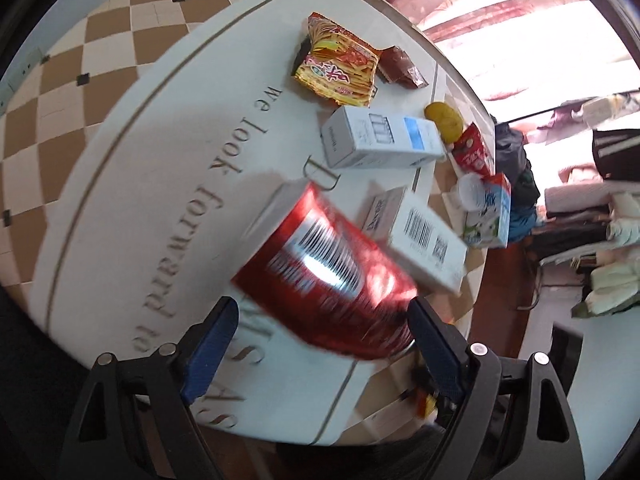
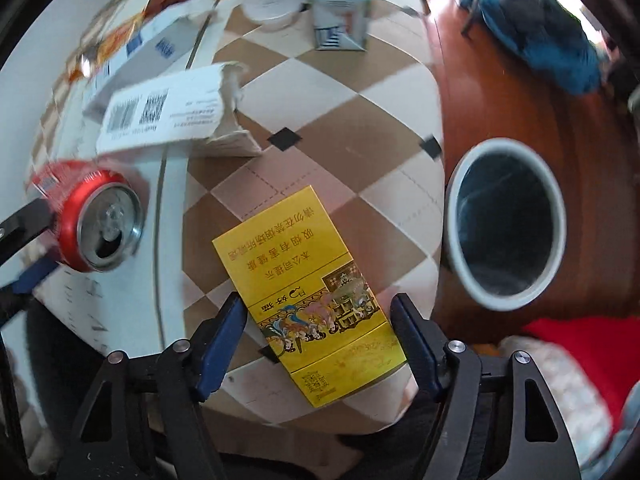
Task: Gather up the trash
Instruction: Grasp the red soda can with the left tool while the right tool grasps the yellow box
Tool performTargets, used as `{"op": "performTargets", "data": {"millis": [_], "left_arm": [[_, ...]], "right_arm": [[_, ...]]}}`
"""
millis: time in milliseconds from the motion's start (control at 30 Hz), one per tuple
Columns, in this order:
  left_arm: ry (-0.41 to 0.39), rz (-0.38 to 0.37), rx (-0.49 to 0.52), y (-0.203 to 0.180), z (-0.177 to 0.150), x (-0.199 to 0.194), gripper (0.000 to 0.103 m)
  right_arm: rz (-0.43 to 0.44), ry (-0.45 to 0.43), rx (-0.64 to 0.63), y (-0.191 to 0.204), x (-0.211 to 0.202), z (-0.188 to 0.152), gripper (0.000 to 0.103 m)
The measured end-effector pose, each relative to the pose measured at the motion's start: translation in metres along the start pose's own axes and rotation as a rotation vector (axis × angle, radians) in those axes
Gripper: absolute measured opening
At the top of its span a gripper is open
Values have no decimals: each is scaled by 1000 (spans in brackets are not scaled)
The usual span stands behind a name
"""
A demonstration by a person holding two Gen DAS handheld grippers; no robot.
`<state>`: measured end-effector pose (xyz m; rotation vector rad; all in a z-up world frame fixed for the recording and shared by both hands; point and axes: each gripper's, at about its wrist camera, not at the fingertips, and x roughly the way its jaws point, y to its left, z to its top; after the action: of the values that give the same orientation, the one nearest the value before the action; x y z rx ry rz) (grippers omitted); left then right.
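Can barcoded; cloth reads "We look forward".

Both pictures are bright with daylight. In the left wrist view the window at the top right is washed out white. The red can is smeared with blur and has a shiny glare spot. Everything bends round at the edges, and the corners are black. The far boxes in the right wrist view look fuzzy.

A brown-and-cream checkered cloth is covering the tabletop. Reddish-brown floor is showing beside it. Bright daylight is pouring through pink curtains, and folded bedding is lying stacked nearby.
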<state>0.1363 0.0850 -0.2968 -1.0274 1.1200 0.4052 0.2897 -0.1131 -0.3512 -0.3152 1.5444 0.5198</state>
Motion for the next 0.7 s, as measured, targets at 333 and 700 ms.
{"op": "performTargets", "data": {"millis": [333, 700], "left_arm": [[-91, 66, 69, -19, 9, 4, 41], [-84, 356, 523, -24, 6, -22, 38]], "right_arm": [[-60, -14, -20, 9, 0, -2, 76], [23, -1, 2, 29, -10, -8, 71]]}}
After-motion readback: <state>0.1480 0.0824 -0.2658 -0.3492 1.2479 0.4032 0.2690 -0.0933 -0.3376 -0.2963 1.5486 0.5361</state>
